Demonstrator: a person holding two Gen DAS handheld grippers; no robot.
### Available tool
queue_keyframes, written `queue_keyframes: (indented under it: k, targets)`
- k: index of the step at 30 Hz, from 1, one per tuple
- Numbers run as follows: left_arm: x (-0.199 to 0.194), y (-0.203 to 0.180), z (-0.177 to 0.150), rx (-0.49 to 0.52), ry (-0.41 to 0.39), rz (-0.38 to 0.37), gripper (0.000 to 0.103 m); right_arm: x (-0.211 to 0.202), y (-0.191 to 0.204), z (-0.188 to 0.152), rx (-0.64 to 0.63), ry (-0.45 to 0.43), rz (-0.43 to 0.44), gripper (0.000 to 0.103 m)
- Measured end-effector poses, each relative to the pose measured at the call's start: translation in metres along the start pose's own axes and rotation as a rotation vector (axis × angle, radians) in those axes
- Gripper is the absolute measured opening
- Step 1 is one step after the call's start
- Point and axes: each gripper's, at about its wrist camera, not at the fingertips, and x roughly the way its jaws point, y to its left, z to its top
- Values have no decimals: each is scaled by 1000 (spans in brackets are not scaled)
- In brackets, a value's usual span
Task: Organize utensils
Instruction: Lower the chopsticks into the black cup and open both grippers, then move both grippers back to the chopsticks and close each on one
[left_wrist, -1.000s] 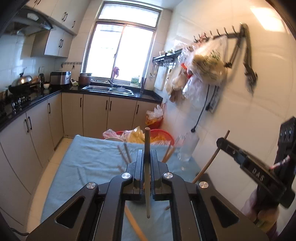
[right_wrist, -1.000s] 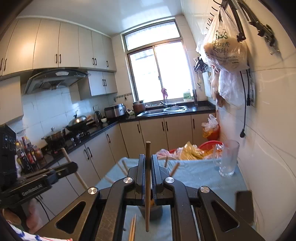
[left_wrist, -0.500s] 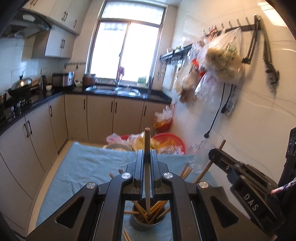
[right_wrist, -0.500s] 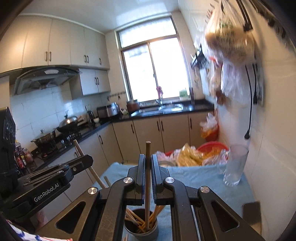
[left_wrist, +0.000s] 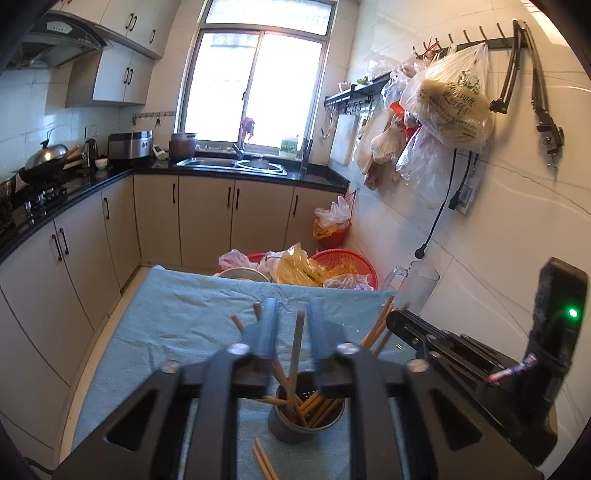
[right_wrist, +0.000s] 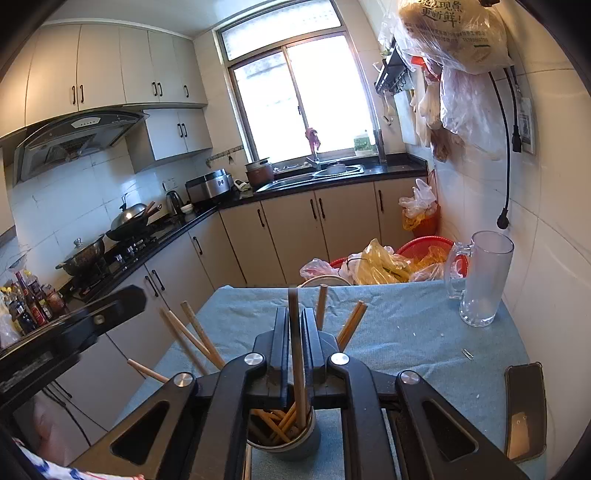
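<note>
Daylight comes from the window (left_wrist: 255, 85) and burns it out white; the room is bright. My left gripper (left_wrist: 290, 321) is blurred by motion. Fisheye bends the walls, and the corners are black.

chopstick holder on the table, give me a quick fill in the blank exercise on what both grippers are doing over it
1. The left gripper has its fingers ____ around a chopstick.
2. The right gripper holds a chopstick whose lower end is inside the ____.
3. The tablecloth is ____ in colour.
4. The glass mug stands near the ____ wall.

Missing words: open; holder; blue; tiled
</note>
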Motion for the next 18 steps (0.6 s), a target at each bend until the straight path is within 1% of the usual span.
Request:
queue_keyframes:
  k: [1, 2, 6, 7, 10, 12, 13, 15, 16, 17, 18]
  targets:
    - [-4, 0, 0, 0, -8, 2, 33, -1, 0, 1, 2, 2, 0, 18]
    - [-10, 0, -1, 0, -21, 3, 38, -2, -1, 1, 2, 2, 3, 22]
    - [-37, -1, -2, -1, -54, -3, 40, -16, 4, 4, -15, -11, -4, 23]
    - [-42, 0, -3, -3, -59, -6, 42, -21, 5, 4, -18, -15, -4, 24]
    - [-66, 1, -9, -10, -78, -13, 48, -39, 8, 3, -24, -31, -1, 30]
    - [-84, 3, -16, -9, -94, -9, 50, -52, 10, -1, -32, -42, -4, 37]
    - [-90, 3, -19, -7, -99, -6, 52, -59, 10, -5, -37, -45, -6, 38]
    - [-107, 5, -32, 4, -113, 6, 57, -69, 11, -14, -45, -42, -8, 43]
    - [-113, 7, -39, 8, -116, 14, 63, -73, 10, -21, -47, -33, -9, 44]
    - [-119, 9, -47, 9, -117, 26, 67, -76, 10, -31, -47, -16, -10, 48]
    - [-122, 11, -52, 7, -115, 35, 68, -77, 9, -40, -44, 4, -9, 50]
